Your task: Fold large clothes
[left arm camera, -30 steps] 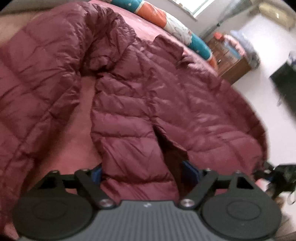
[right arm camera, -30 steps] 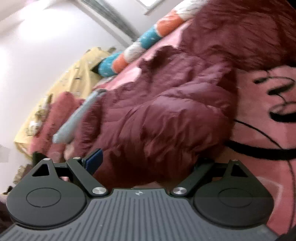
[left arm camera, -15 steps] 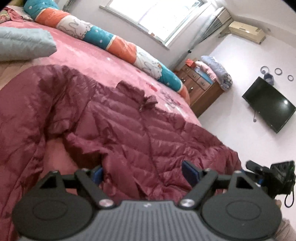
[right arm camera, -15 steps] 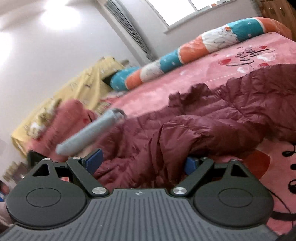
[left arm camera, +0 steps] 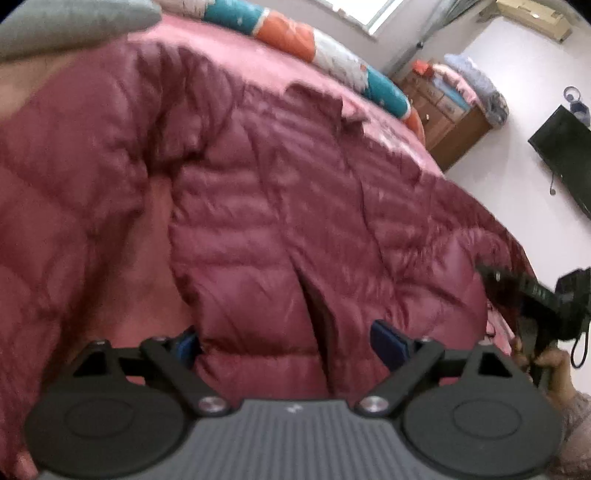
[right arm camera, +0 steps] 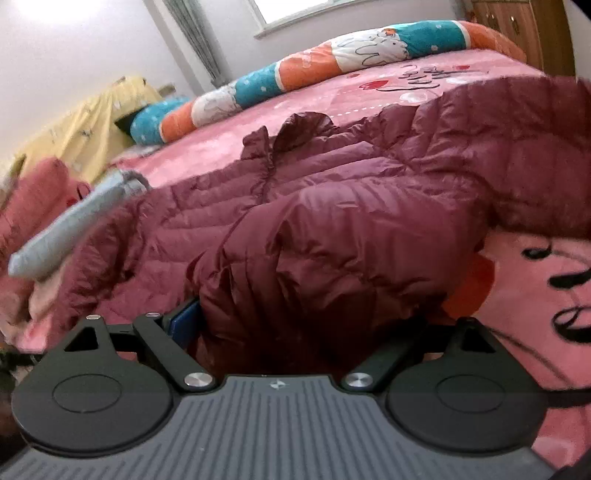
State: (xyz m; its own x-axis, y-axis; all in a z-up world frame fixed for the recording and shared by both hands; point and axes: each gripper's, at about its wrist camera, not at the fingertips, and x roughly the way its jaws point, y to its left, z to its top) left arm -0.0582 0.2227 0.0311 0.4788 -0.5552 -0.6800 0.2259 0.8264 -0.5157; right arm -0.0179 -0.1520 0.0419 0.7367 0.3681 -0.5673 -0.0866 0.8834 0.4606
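A grey pillow [left arm camera: 70, 22] lies at the far left corner of the bed [left arm camera: 258, 62], which wears a pink blanket. The maroon quilted down jacket [left arm camera: 266, 206] is spread across most of that blanket, front up, its sleeve reaching along the left side and its hem at the near edge of the bed. The left gripper [left arm camera: 284, 339] hangs over the hem with the jaws apart and opening; the hem cloth lies between the blue pads [left arm camera: 388, 341], which do not press on it. Along the far edge of the bed runs a long bolster [left arm camera: 332, 55] in teal, orange and white. To the right stand a wooden dresser [left arm camera: 447, 122] and a dark screen [left arm camera: 565, 147] on the wall.

From the right wrist, the right gripper [right arm camera: 295, 317] sits at a bunched fold of the jacket [right arm camera: 332, 240]. One blue pad [right arm camera: 184, 317] shows beside the cloth; the other is hidden behind it, so I cannot tell whether it grips.
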